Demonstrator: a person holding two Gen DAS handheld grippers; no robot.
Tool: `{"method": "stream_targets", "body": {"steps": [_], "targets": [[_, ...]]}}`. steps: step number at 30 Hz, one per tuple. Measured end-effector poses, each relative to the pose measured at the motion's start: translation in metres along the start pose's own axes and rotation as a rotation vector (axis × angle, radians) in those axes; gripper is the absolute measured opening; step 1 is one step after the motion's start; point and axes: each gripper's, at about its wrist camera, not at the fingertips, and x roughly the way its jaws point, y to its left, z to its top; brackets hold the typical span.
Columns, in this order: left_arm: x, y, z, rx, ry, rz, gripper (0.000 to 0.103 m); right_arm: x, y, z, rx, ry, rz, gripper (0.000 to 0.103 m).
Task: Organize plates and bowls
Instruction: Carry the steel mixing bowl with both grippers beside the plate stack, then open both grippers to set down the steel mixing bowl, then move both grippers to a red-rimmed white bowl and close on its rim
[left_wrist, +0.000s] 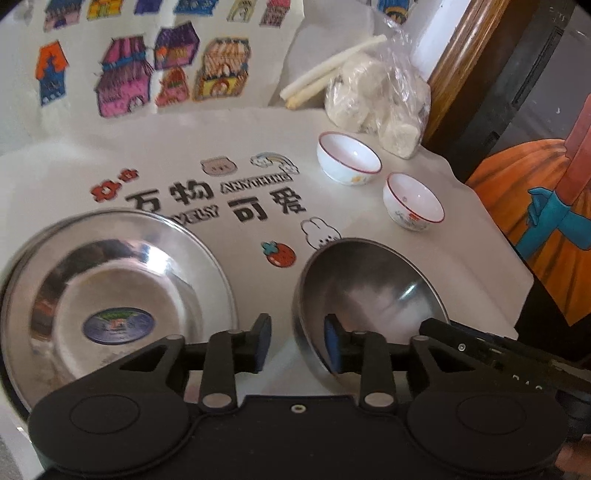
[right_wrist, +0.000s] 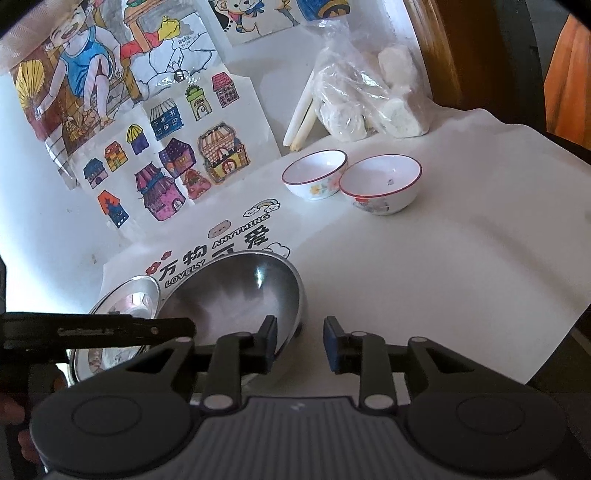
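Steel bowl (left_wrist: 369, 295) sits straddled by both my tongs: the left gripper (left_wrist: 297, 343) has its jaws apart across the bowl's near-left rim, the right gripper (right_wrist: 300, 341) is parted over its right edge. Left of the left tongs lies the steel plate (left_wrist: 110, 288); ahead and to the right stand two white bowls (right_wrist: 314, 173) (right_wrist: 380, 184), touching or nearly so. I'd seat one pad inside the rim, one outside, squeeze squarely, then lift level, since polished metal likely slips.
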Motion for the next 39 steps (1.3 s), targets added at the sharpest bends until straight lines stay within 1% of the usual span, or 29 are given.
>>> {"method": "stream_targets", "body": {"steps": [4, 6, 7, 8, 9, 11, 13, 15, 17, 18, 20, 23, 25, 27, 29, 32, 35, 39], "targets": [[-0.015, 0.002, 0.003, 0.000, -0.050, 0.013, 0.047, -0.003, -0.001, 0.000, -0.002, -0.019, -0.013, 0.036], [-0.022, 0.000, 0.007, 0.010, -0.085, 0.024, 0.065, -0.004, -0.003, 0.002, -0.005, -0.033, -0.020, 0.037], [-0.024, -0.003, 0.009, 0.017, -0.102, 0.031, 0.069, -0.005, -0.004, 0.004, -0.005, -0.041, -0.023, 0.041], [-0.026, -0.005, 0.011, 0.024, -0.119, 0.037, 0.075, -0.005, -0.006, 0.006, -0.005, -0.048, -0.025, 0.048], [-0.026, -0.007, 0.015, 0.029, -0.131, 0.038, 0.079, -0.006, -0.007, 0.007, -0.004, -0.056, -0.027, 0.051], [-0.026, -0.010, 0.022, 0.029, -0.143, 0.030, 0.084, -0.007, -0.010, 0.010, -0.004, -0.067, -0.027, 0.060], [-0.024, -0.014, 0.031, 0.032, -0.160, 0.026, 0.091, -0.006, -0.013, 0.013, -0.007, -0.076, -0.032, 0.067], [-0.022, -0.017, 0.039, 0.033, -0.185, 0.039, 0.102, -0.007, -0.015, 0.017, -0.019, -0.084, -0.036, 0.076], [-0.019, -0.020, 0.047, 0.035, -0.205, 0.059, 0.102, -0.007, -0.017, 0.020, -0.030, -0.097, -0.036, 0.089], [-0.017, -0.021, 0.051, 0.039, -0.208, 0.066, 0.102, -0.008, -0.018, 0.022, -0.034, -0.106, -0.034, 0.091], [-0.013, -0.022, 0.059, 0.036, -0.208, 0.093, 0.102, -0.008, -0.021, 0.026, -0.037, -0.118, -0.035, 0.099], [-0.008, -0.023, 0.067, 0.033, -0.208, 0.126, 0.102, -0.007, -0.027, 0.032, -0.036, -0.139, -0.035, 0.103], [-0.004, -0.023, 0.072, 0.036, -0.202, 0.140, 0.102, -0.004, -0.030, 0.036, -0.041, -0.147, -0.044, 0.103], [-0.001, -0.022, 0.077, 0.049, -0.197, 0.148, 0.102, 0.000, -0.034, 0.042, -0.050, -0.149, -0.056, 0.103], [0.003, -0.021, 0.084, 0.053, -0.174, 0.146, 0.102, 0.003, -0.036, 0.049, -0.066, -0.154, -0.069, 0.103], [0.010, -0.012, 0.097, 0.000, -0.150, 0.143, 0.102, 0.010, -0.038, 0.067, -0.116, -0.160, -0.092, 0.103], [0.018, -0.006, 0.112, -0.050, -0.163, 0.147, 0.102, 0.022, -0.039, 0.091, -0.157, -0.169, -0.119, 0.103], [0.040, -0.002, 0.132, -0.087, -0.163, 0.134, 0.102, 0.047, -0.042, 0.120, -0.181, -0.162, -0.123, 0.102]]}}
